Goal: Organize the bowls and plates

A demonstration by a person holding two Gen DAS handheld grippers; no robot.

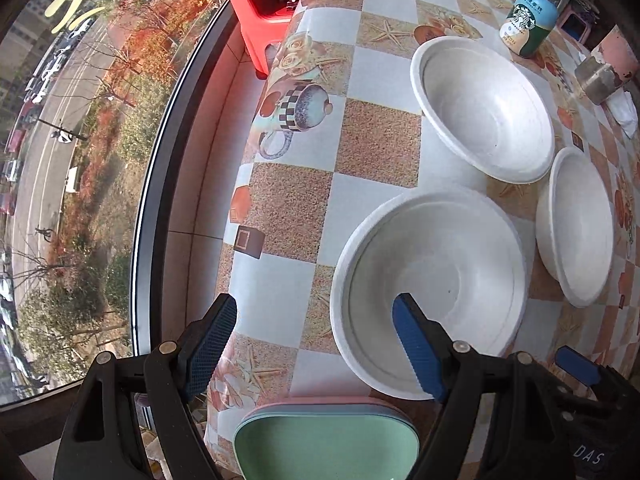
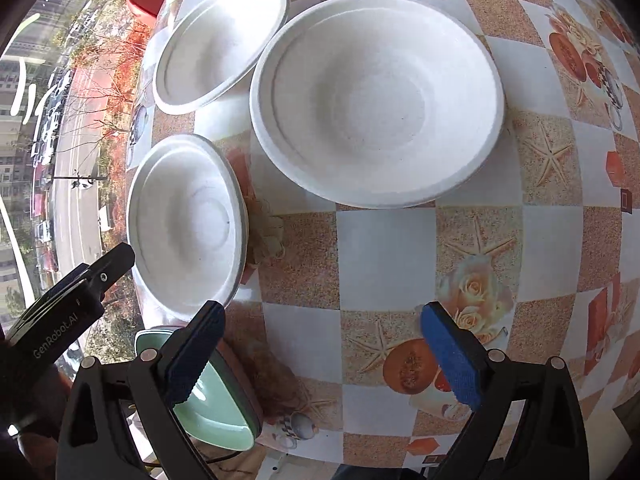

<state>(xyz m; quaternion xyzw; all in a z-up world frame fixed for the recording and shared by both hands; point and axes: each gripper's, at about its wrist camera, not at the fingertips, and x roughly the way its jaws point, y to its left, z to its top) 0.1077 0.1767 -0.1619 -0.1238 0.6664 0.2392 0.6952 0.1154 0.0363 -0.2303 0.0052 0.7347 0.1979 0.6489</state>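
Three white bowls stand on the checked tablecloth (image 1: 372,68). The nearest bowl (image 1: 448,272) lies under my left gripper (image 1: 316,344), which is open; its right pad hangs over the bowl's inside and its left pad over the table's edge. A second bowl (image 1: 484,108) stands farther off and a third (image 1: 576,228) to the right. A stack of plates with a green one on top (image 1: 326,440) sits at the near edge. My right gripper (image 2: 324,354) is open over bare cloth, with the largest-looking bowl (image 2: 376,100) ahead, the nearest bowl (image 2: 184,224) to its left and the green plate (image 2: 224,408) beneath its left pad.
A Starbucks bottle (image 1: 528,20) and a metal container (image 1: 600,78) stand at the far right of the table. A red stool (image 1: 264,12) sits beyond the table's left edge, next to a floor-level window onto a street. My left gripper's black body (image 2: 76,300) shows at left.
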